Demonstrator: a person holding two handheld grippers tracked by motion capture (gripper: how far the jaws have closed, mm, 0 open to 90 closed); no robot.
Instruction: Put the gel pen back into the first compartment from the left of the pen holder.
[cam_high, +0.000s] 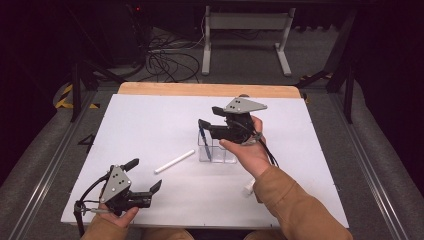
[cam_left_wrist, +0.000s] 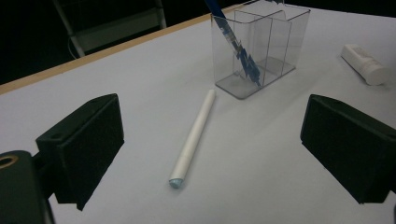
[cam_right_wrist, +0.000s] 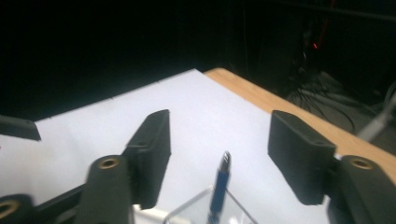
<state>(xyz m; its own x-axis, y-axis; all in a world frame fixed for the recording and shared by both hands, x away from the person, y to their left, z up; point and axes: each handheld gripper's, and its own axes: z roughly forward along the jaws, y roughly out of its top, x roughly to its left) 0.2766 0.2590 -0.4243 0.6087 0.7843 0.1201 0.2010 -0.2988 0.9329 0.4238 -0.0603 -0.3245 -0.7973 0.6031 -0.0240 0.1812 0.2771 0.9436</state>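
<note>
Leaning in a clear holder, a blue pen is flanked by the right gripper's spread fingers; left gripper likewise spread, near a white pen.

A clear holder with a blue pen leaning in it is seen mid-surface. The right claw is held open just above it. A white pen lies to its left. The left claw is held open near the near-left corner.
</note>
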